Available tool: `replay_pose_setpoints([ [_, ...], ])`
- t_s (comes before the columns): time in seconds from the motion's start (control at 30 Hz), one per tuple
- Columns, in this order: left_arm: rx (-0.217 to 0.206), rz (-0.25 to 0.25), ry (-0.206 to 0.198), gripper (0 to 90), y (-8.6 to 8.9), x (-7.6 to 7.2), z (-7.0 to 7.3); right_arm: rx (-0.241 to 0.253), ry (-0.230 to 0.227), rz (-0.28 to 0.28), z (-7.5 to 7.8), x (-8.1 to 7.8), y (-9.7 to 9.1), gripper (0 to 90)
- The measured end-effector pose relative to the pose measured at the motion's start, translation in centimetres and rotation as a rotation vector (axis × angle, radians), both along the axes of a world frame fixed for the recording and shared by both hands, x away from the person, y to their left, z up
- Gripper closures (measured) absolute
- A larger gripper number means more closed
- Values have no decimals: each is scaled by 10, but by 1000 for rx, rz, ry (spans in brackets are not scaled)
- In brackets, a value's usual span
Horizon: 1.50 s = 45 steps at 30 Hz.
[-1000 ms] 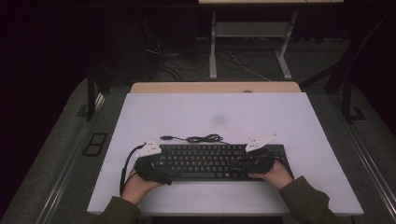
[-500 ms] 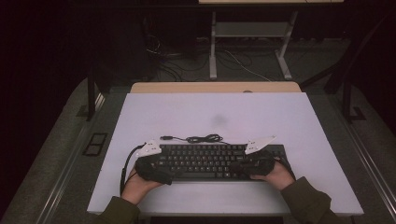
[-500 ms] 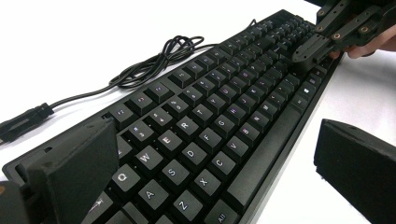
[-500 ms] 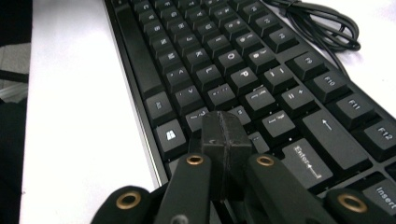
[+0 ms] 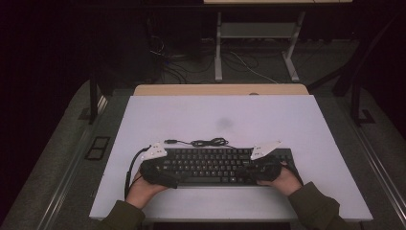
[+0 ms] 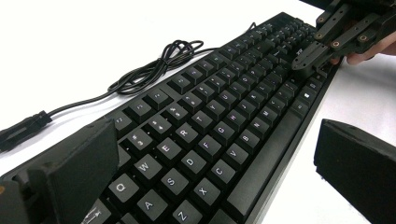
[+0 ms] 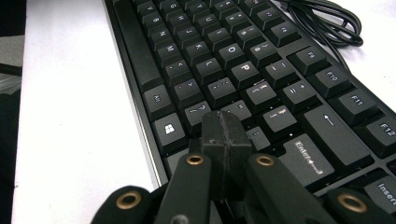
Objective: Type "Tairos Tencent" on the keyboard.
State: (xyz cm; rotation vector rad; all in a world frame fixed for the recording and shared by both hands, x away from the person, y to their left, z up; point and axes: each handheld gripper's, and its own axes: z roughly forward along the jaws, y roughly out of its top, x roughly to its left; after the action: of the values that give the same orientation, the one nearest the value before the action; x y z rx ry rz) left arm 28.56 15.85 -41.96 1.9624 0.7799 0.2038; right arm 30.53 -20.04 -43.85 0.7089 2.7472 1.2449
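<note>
Nothing is shifting between the earlier frames and now. The left gripper (image 6: pixel 210 177) is standing open astride the near left end of the black keyboard (image 5: pixel 225 165); the right gripper (image 7: pixel 224 140), closed and empty, is pressing a key near Enter. The keyboard's coiled cable (image 5: pixel 206 142) is lying behind on the white worktop (image 5: pixel 239 115).

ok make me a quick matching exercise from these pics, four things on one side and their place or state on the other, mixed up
Things:
1. left gripper
2. right gripper
3. keyboard cable
4. table

Places or states:
A. jaws shut, tips over the keys near the right shift
B. white, bare across its far half
C. jaws wide apart, either side of the keyboard's left end
D. bunched in a loose coil just behind the keyboard

Pairs: 1-C, 2-A, 3-D, 4-B
</note>
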Motion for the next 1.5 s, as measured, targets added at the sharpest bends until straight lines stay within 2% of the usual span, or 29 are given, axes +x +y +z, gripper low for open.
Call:
replay_pose_setpoints([
  [0.6,1,11,-2,6,-12,8,3,-2,-1,0,0,0,0,893],
  [0.83,-7,29,-10,76,-14,14,6,0,0,1,0,0,0,893],
  [0.9,-21,34,-13,138,-15,16,7,-2,-2,3,0,0,0,893],
  [1.0,-20,38,-10,148,-16,19,7,-2,-2,2,0,0,0,893],
  [1.17,-25,25,-8,290,-20,24,9,0,1,0,0,0,0,893],
  [1.2,-20,20,-7,290,-22,25,9,0,1,0,0,0,0,893],
  [1.23,-17,13,-5,354,-23,26,9,-1,2,1,0,0,0,893],
  [1.27,-21,10,0,354,-24,27,8,-1,2,1,0,0,0,893],
  [1.3,-20,7,3,412,-26,29,8,-1,0,2,0,0,0,893],
  [1.4,-18,-10,16,488,-31,33,7,-1,2,0,0,0,0,893],
  [1.43,-13,-16,17,488,-32,34,7,-1,2,0,0,0,0,893],
  [1.5,-8,-22,25,577,-35,36,7,0,3,1,0,0,0,893],
])
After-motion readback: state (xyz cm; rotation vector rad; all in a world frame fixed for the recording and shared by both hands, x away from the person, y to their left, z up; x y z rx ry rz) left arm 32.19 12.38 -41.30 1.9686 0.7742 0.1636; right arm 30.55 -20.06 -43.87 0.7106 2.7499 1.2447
